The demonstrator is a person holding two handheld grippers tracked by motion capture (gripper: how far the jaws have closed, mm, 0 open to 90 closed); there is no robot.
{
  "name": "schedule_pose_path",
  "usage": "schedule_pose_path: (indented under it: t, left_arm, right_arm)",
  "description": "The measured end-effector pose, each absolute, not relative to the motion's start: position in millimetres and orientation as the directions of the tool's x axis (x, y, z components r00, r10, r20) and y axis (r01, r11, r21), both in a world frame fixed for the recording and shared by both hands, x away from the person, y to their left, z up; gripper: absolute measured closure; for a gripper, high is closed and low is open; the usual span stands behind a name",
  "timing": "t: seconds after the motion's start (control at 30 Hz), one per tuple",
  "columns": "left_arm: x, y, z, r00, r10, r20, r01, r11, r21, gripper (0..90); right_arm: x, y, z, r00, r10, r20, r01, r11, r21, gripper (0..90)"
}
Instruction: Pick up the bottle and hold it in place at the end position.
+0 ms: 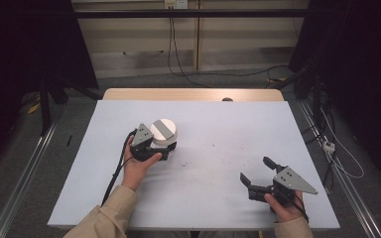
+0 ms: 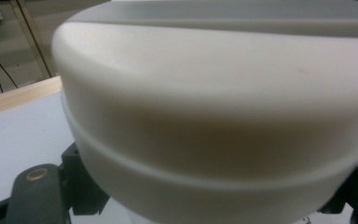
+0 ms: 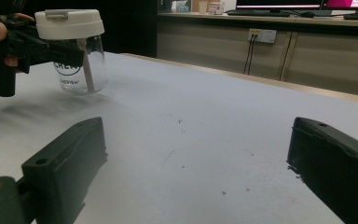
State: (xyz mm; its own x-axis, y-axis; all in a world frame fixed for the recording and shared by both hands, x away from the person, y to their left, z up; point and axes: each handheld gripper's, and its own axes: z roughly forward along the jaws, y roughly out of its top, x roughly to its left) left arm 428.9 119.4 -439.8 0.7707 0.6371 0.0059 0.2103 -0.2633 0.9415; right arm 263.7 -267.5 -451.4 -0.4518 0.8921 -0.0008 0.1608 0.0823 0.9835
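A clear glass jar (image 3: 79, 65) with a white lid (image 3: 69, 23) and a grey strip on top sits left of the table's middle; the lid (image 1: 163, 131) is seen from above in the high view. My left gripper (image 1: 171, 147) is shut on the jar just under the lid, with a hand behind it. In the left gripper view the lid (image 2: 214, 93) looms very close between the black jaws. I cannot tell whether the jar touches the table. My right gripper (image 1: 255, 169) rests near the front right, open, with nothing between its fingers (image 3: 70, 158).
A pale grey mat (image 1: 203, 163) covers the table, with a wooden strip (image 1: 193, 94) bare at the far edge. A small dark object (image 1: 226, 99) lies on that strip. Cables (image 1: 178, 64) trail on the floor behind, and dark stands flank both sides.
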Motion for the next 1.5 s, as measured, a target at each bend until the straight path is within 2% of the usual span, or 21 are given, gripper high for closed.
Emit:
schedule_pose_path:
  t: [0.5, 1.5]
  left_arm:
    - [438, 98, -438, 0.797, 0.603, -0.025, 0.221, -0.253, 0.942, 18.5]
    - [450, 71, -444, 0.828, 0.560, -0.011, 0.208, -0.289, 0.934, 18.5]
  right_arm:
    - [264, -267, -452, -0.448, 0.894, -0.002, 0.164, 0.084, 0.983, 4.1]
    - [264, -268, -452, -0.449, 0.893, 0.001, 0.165, 0.081, 0.983, 4.1]
